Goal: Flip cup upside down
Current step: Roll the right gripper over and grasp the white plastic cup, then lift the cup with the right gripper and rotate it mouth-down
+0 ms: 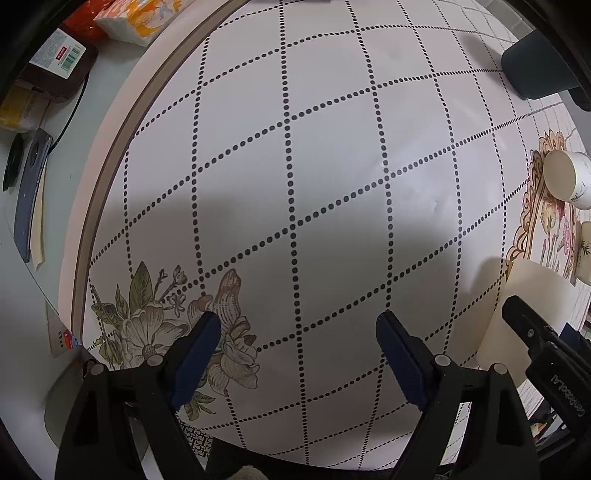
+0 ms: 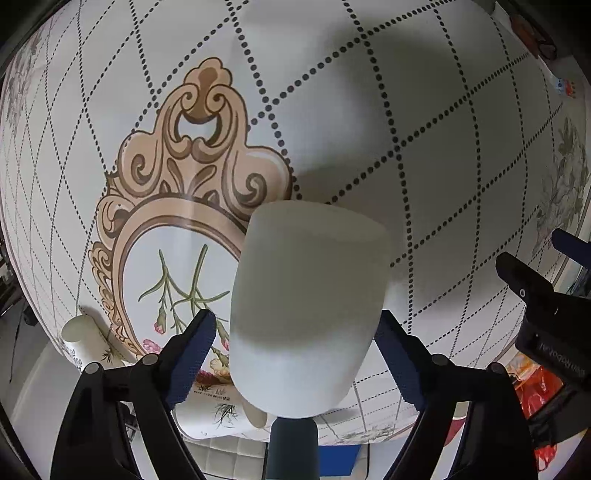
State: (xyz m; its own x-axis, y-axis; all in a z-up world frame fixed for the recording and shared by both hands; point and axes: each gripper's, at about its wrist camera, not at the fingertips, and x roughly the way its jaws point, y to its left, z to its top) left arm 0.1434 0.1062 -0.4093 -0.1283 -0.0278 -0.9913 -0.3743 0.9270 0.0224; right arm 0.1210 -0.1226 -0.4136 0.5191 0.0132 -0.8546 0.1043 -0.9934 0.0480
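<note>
Right gripper (image 2: 297, 354): black frame, blue-padded fingers (image 2: 192, 354) spread wide. Between them stands a plain white paper cup (image 2: 308, 306), its closed flat end uppermost and farthest from the camera, its wider end nearest; it rests over the white tablecloth with dotted black diamond grid (image 2: 424, 122). A gap shows between each pad and the cup wall, so no pinch is visible. Directly below the cup, nearest the lens, a dark teal cylindrical cup (image 2: 293, 446). Left of the left finger, a cream paper cup with flower print (image 2: 79, 334) lies on its side, and a second printed paper cup (image 2: 221, 406) lies behind that finger, just beside the white one. Beyond the fingers, a tan scrolled medallion with pink flowers (image 2: 177, 177) printed on the cloth. At the right edge, the other black gripper.

Left gripper (image 1: 299, 354): same build, fingers (image 1: 199, 354) spread apart, nothing between them, over the same table. Under the left finger, a printed grey-green floral spray (image 1: 147, 325). Far right of the fingers, the white cup and the cream cup lying on its side. Farthest, left: brown labelled bottle (image 1: 59, 62), orange-and-white tissue pack (image 1: 144, 18).
</note>
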